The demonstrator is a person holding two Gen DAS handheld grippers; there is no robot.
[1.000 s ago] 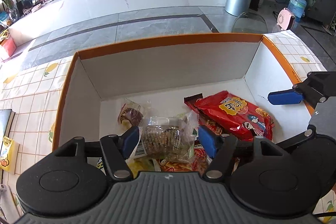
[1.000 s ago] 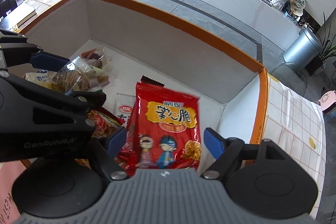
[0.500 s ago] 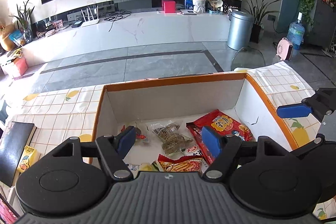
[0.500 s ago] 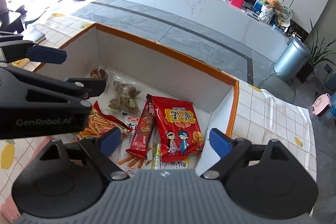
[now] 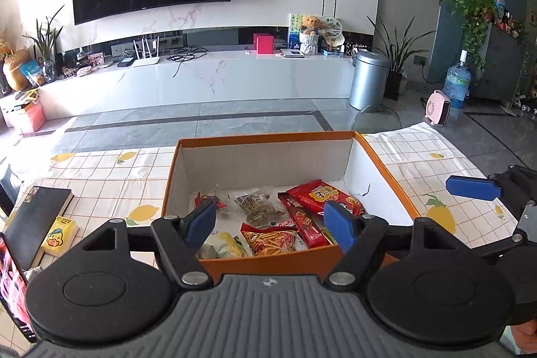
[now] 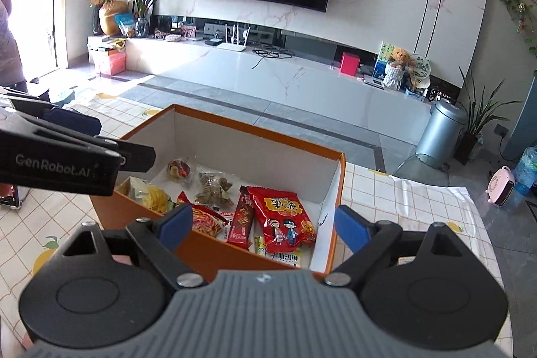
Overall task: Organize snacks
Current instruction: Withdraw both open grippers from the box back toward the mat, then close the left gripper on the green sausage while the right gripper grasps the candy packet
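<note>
The snacks lie inside the orange-rimmed cardboard box with white inner walls (image 5: 376, 156), which stands on the lemon-print checked cloth over the counter (image 5: 100, 180). Within it, the big red crinkly snack bag with cartoon figures (image 6: 285, 220) sits by the box's right wall, a narrow dark red wafer bar (image 6: 242, 217) touches its left side, an orange-red bag of stick snacks (image 5: 272, 237) lies near the front wall, and a clear packet of brown biscuits (image 5: 256, 205) sits mid-box.

The likeliest trouble, in my view, is the two tools meeting above the box: the right gripper (image 6: 263, 225) and the left gripper (image 5: 272, 223) hover close together over its front wall, so a reach by either could knock the other or nudge the light box across the cloth.

The left jaws are widening and have nothing between them. The right jaws stand wide apart, holding and touching nothing.
</note>
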